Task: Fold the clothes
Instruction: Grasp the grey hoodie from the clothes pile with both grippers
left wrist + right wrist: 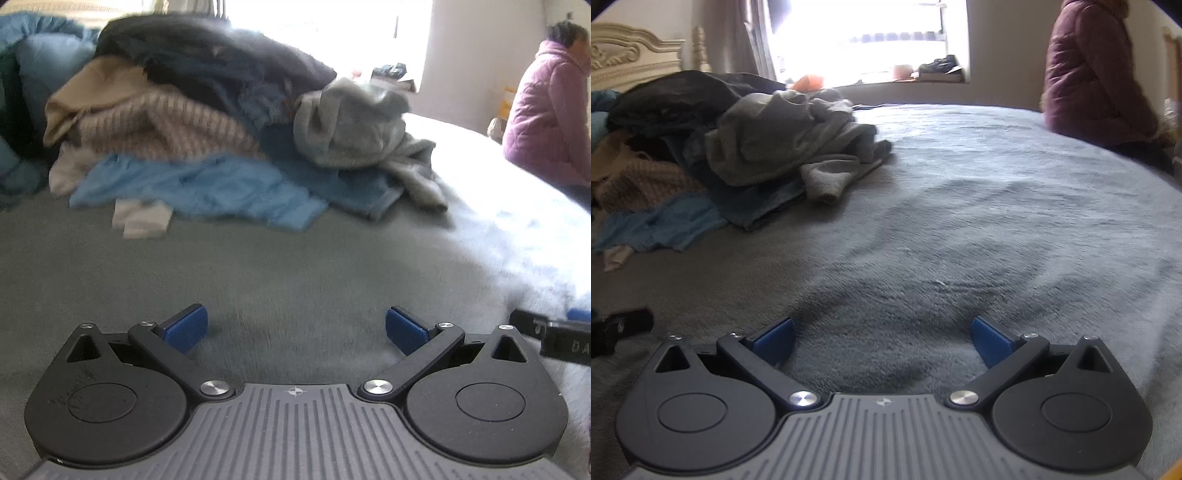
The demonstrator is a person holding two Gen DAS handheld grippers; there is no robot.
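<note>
A heap of unfolded clothes lies on the grey bed cover [295,266]: a grey sweatshirt [354,129], a light blue garment [192,184], a striped beige knit [155,125], a tan piece [96,88] and dark clothes [207,48] on top. My left gripper [295,328] stands open over bare cover, well short of the heap, holding nothing. In the right wrist view the heap sits at the left, with the grey sweatshirt [783,136] nearest. My right gripper [882,339] is open too, over bare bed cover [960,221], to the right of the heap.
A person in a pink quilted jacket [546,110] sits at the bed's far right edge [1097,74]. A carved headboard [631,55] rises behind the heap. A bright window with a cluttered sill [923,70] is at the back. The other gripper's black tip [554,332] shows beside me.
</note>
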